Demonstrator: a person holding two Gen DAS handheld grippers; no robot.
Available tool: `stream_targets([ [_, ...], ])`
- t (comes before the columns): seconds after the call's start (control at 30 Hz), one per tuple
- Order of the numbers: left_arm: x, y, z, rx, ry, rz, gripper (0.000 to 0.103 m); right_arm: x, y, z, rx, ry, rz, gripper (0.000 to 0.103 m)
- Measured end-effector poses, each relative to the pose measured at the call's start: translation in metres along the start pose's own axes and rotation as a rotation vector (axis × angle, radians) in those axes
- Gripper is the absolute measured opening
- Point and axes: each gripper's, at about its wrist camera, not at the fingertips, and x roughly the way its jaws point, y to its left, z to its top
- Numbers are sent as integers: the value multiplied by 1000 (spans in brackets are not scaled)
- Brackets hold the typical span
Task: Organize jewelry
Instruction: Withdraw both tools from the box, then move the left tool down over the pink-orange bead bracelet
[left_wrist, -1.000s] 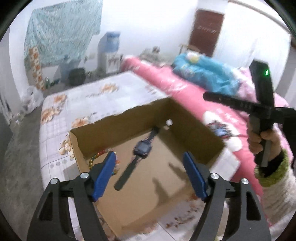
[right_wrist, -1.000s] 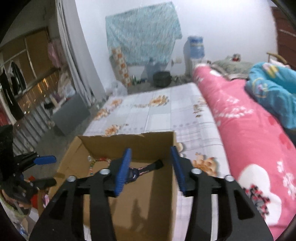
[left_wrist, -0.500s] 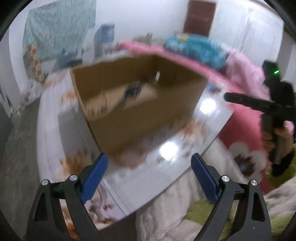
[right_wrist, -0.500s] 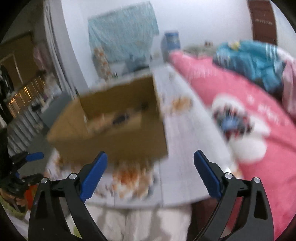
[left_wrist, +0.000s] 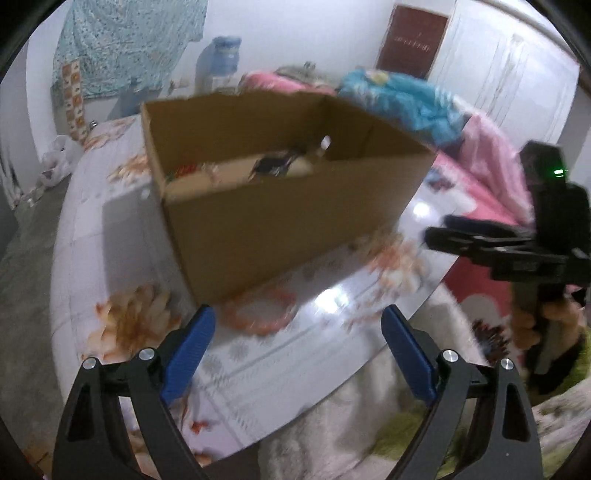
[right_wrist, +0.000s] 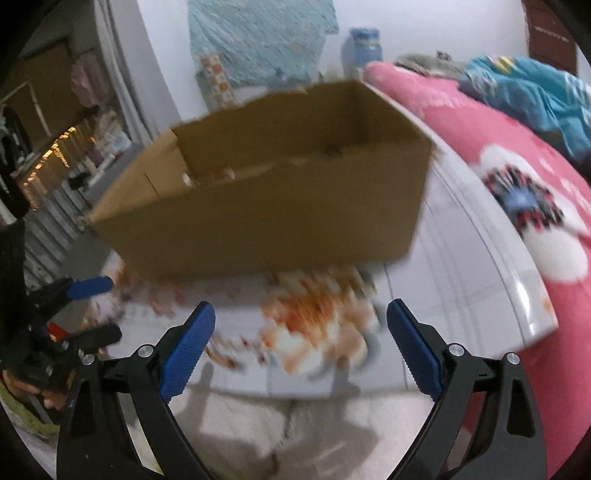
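Observation:
An open cardboard box (left_wrist: 288, 221) (right_wrist: 266, 214) stands on the white flowered table (left_wrist: 354, 302). Inside it lie a dark wristwatch (left_wrist: 275, 164) and some coloured beads (left_wrist: 184, 170), both blurred. An orange-pink beaded bracelet (left_wrist: 262, 312) lies on the table just in front of the box. My left gripper (left_wrist: 297, 328) hangs low and open, close before that bracelet, with nothing between its fingers. My right gripper (right_wrist: 301, 321) is open too, empty, over the flowered print in front of the box. Each gripper shows in the other's view: the right gripper (left_wrist: 439, 230), the left gripper (right_wrist: 99, 310).
A pink quilt (right_wrist: 480, 122) and a blue blanket (left_wrist: 406, 99) lie on the bed to the right. A water dispenser (left_wrist: 221, 70) stands at the far wall. The table's near edge (right_wrist: 280, 395) runs just below my fingers, with pale fluffy clothing under it.
Both grippers came down from above the box to table height in front of it. Their jaws spread wider. The box now shows from the side.

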Motion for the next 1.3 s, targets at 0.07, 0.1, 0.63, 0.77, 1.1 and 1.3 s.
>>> stream_targets([
  [0.07,-2,1,7,-18,-17,-27,89,9,1,9,6,4,1,90],
  [0.1,0,1,11,-27,-24,-33,89,13,0,13,11,7,3,90],
  [0.63,10,5,29,-29,-63,-18,89,22,0,19,74,-9,32,88],
  [0.77,0,3,23,-14,-72,-13,90,10,0,9,73,-20,22,88],
  [1.1,4,3,-32,-25,69,42,90,-19,-22,-50,67,29,-76,92],
  [1.3,30,-2,-47,18,140,123,90,-1,-7,-72,2,91,-136,92],
])
